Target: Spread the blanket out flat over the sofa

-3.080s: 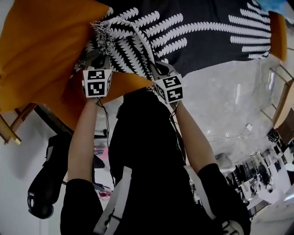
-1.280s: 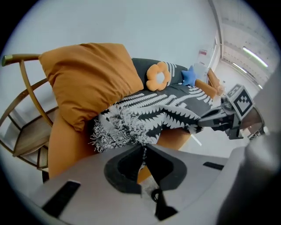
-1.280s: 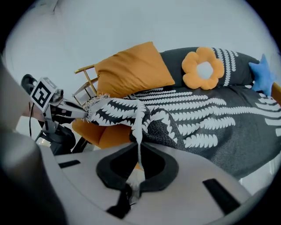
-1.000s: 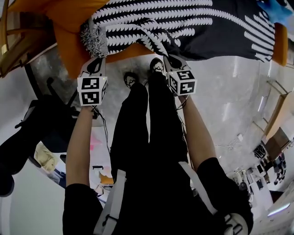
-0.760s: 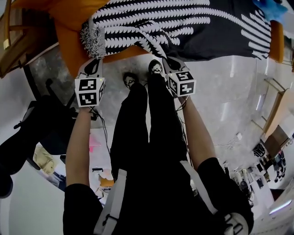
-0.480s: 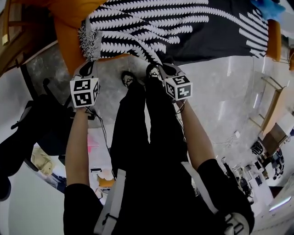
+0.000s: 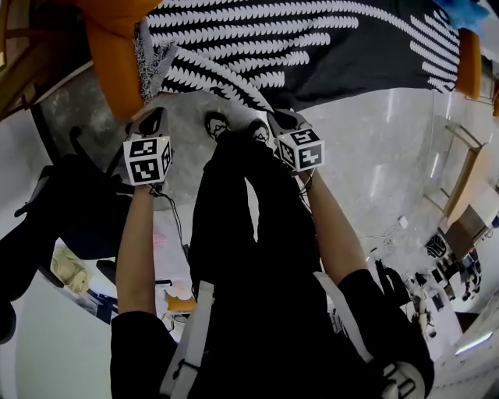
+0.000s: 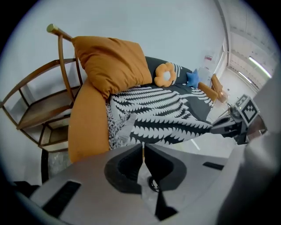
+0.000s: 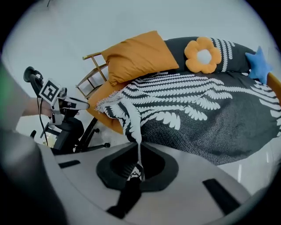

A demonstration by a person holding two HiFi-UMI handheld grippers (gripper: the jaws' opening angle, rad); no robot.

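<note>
The blanket (image 9: 206, 110) covers most of the orange sofa (image 8: 88, 127), whose far end is cut off in the head view. The right claw (image 9: 138, 151) is clamped on a pulled-out fold. The left claw (image 8: 143, 147) is pressed together on nothing I can see, clear of the fringed corner (image 8: 115, 129). Open floor (image 7: 374, 148) lies in front.

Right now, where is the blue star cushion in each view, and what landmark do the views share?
Head view: blue star cushion at the top right corner, partly cut off.
Left gripper view: right of centre, beside the orange flower cushion.
Right gripper view: far right edge.
Shared landmark: the leaf-patterned blanket, in all three.
</note>
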